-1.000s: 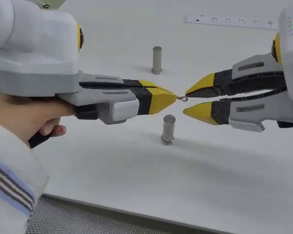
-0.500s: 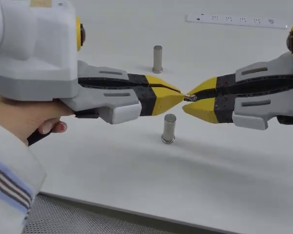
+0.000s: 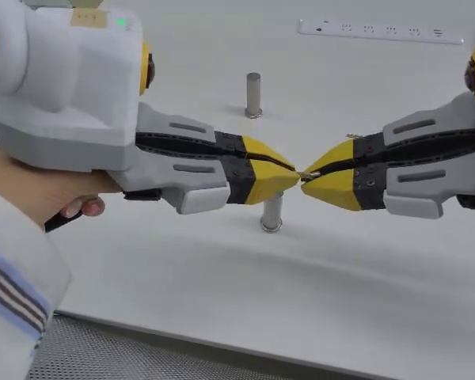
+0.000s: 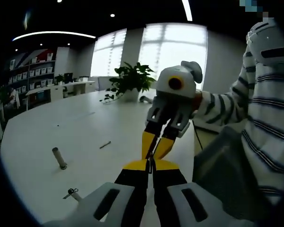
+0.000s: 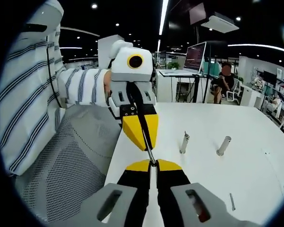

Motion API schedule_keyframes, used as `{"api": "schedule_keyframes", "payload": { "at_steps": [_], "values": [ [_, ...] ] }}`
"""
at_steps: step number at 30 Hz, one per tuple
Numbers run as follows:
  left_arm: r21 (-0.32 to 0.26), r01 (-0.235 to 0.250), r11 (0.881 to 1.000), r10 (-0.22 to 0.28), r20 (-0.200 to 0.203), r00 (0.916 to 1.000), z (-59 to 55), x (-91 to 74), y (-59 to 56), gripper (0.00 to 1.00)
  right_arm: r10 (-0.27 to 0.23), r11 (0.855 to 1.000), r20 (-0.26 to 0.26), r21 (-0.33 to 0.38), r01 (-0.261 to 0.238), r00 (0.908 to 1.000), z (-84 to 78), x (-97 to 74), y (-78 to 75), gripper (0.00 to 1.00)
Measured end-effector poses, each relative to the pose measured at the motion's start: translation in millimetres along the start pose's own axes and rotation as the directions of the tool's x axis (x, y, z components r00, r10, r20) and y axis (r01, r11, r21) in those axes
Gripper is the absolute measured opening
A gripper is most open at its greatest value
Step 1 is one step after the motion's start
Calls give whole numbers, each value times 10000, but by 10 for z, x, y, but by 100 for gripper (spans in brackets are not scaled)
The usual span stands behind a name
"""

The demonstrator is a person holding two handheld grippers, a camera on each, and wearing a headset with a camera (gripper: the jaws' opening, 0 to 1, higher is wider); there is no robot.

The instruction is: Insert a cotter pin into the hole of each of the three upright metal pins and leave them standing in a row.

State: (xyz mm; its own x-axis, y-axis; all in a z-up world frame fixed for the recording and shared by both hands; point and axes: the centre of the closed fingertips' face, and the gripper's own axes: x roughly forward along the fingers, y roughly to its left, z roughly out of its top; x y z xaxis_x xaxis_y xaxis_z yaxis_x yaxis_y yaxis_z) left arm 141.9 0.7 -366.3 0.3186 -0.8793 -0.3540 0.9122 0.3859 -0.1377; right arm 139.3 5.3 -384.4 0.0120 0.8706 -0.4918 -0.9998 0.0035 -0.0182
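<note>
Bright, even head view; gripper views dim, fisheye-bent, windows and ceiling lights glaring.

The far metal pin (image 3: 253, 93), at twelve o'clock, and the near metal pin (image 3: 271, 214) are showing smooth, dull grey metal. The left gripper (image 3: 298, 172) and right gripper (image 3: 304, 176) are showing matt grey-and-white plastic shells with smooth yellow tips. The cotter pin (image 3: 307, 175) is glinting as thin bare wire. The table (image 3: 182, 261) is looking smooth, matt white. At seven o'clock, a striped cloth sleeve (image 3: 8, 301) is showing.
</note>
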Motion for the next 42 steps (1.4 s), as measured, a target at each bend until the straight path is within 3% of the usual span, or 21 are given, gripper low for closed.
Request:
{"api": "schedule_keyframes", "payload": {
  "at_steps": [7,16,21,26,32,35,38,42],
  "values": [
    [381,-201,9991,210,-252,9995,-88,49,50,1,5,9995,-210,-301,-11,9998,-41,-35,17,0],
    [532,-920,9943,948,-510,9942,-179,39,184,23,-183,9981,-721,-592,140,9972,-151,-59,-46,0],
    [584,-1171,9914,1219,-865,9888,-261,10,268,28,-425,9977,-961,-564,372,9945,-248,-68,-139,0],
    [657,-1107,9917,1180,-1199,9858,-339,18,311,28,-737,9964,-1620,-545,656,9840,-437,-71,-232,0],
    [761,-1015,9919,1121,-1509,9822,-395,47,364,27,-1035,9936,-2455,-698,889,9639,-621,-33,-253,0],
    [930,-947,9911,1104,-1805,9774,-447,78,402,27,-1046,9935,-2558,-697,896,9611,-657,0,-251,0],
    [749,-870,9934,994,-1817,9783,-450,110,418,26,-1133,9920,-2739,-858,931,9551,-694,23,-255,0],
    [837,-737,9938,892,-1991,9759,-482,153,435,22,-1195,9920,-2718,-719,1036,9549,-717,39,-274,0]
  ]
}}
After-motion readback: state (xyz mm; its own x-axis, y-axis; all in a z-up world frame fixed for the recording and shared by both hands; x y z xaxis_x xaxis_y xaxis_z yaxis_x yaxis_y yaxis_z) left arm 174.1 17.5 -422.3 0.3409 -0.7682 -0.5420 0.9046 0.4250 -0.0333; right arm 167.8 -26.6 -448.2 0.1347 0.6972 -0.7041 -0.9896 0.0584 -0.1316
